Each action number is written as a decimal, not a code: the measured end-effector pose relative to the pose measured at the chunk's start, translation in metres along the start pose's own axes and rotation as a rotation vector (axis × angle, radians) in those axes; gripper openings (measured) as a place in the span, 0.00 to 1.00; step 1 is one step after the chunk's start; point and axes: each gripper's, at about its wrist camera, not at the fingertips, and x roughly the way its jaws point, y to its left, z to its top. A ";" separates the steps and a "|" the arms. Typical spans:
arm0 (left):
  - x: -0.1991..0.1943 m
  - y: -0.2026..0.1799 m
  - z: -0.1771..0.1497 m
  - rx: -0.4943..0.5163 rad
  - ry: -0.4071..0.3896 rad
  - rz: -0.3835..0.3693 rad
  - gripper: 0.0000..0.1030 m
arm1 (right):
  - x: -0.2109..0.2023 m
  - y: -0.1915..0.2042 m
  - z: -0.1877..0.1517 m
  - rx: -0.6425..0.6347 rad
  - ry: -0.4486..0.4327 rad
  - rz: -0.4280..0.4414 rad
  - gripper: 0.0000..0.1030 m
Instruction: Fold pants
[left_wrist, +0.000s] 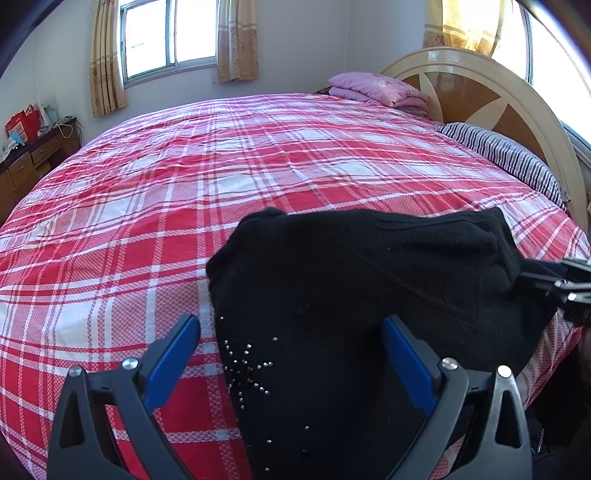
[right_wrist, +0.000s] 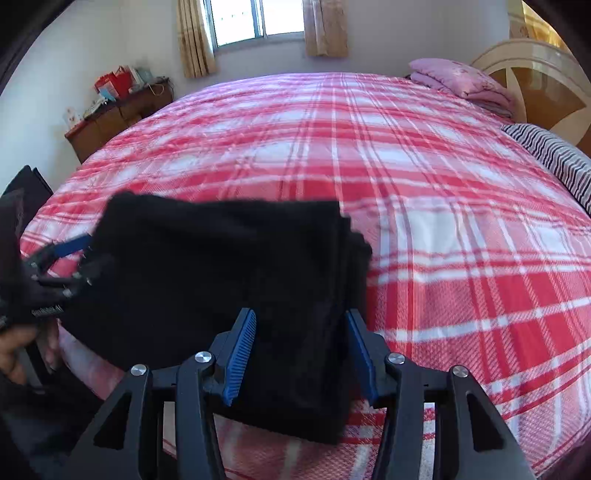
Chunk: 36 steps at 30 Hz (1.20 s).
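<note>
My right gripper (right_wrist: 301, 356) has its blue pads apart around the folded edge of the pants (right_wrist: 229, 280); they look just off the cloth, but it is dark there. My left gripper (left_wrist: 291, 373) is wide open, holding nothing. The pants lie folded on the bed (left_wrist: 258, 155) at six o'clock. The fold looks nearly done. Next I should back out and pat it flat.

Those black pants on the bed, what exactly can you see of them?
The black pants look like soft, fuzzy knit, folded into a thick, layered bundle lying near the front edge of the red plaid bed. Small silver studs form a starburst on one part. The left gripper stands open over the studded end; the right gripper straddles the stacked folded edge, pads apparently not pressing it.
</note>
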 end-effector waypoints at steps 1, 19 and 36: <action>0.000 0.000 0.000 0.002 0.002 -0.001 0.97 | 0.000 -0.003 -0.002 0.010 -0.007 0.014 0.51; -0.006 0.007 -0.012 -0.030 0.013 -0.030 1.00 | -0.003 -0.026 0.002 0.050 0.046 0.090 0.64; 0.003 0.036 -0.014 -0.161 0.017 -0.121 1.00 | -0.012 -0.040 0.013 0.138 0.007 0.096 0.64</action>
